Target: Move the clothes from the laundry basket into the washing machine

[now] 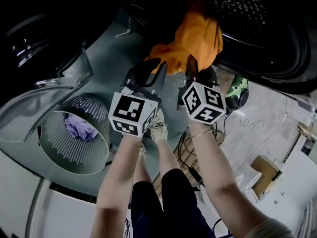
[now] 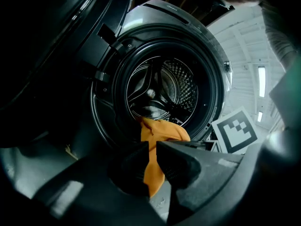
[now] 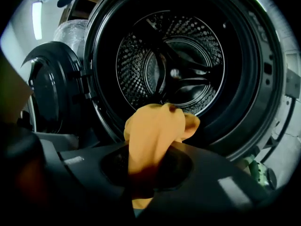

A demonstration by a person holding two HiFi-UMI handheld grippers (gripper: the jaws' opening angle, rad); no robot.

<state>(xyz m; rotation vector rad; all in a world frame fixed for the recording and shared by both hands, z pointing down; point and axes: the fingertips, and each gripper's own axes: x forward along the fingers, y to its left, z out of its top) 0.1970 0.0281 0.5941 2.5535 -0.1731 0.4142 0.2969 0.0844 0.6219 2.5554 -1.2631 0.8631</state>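
Orange cloth [image 1: 195, 38] hangs over the lower lip of the washing machine [image 1: 277, 58] opening, part of it inside the mouth and part trailing outside toward the floor [image 1: 114, 48]. Both grippers have hold of it.

In the left gripper view, the left gripper [image 2: 151, 157] has its jaws drawn narrow, with a thin strip of the orange cloth [image 2: 162, 133] pinched between them. Beyond them the cloth rises to the rim of the washing machine [image 2: 214, 74], and the steel drum [image 2: 164, 88] sits dark and bare behind it. The marker cube [image 2: 233, 131] of the other gripper shows just to the right.

In the right gripper view, the right gripper [image 3: 146, 168] is clamped on a thicker fold of the orange cloth [image 3: 155, 126], which bulges up out of the jaws and touches the lip of the washing machine [image 3: 254, 79]. The drum [image 3: 174, 65] is behind it and the door [image 3: 51, 88] stands swung open at the left.

From the head view, the left gripper [image 1: 157, 68] and right gripper [image 1: 195, 68] sit close side by side at the lower edge of the cloth. The laundry basket [image 1: 94, 148], white and slatted, stands on the floor near the left forearm, well apart from the machine's mouth, with a purple cloth [image 1: 81, 129] lying in it.
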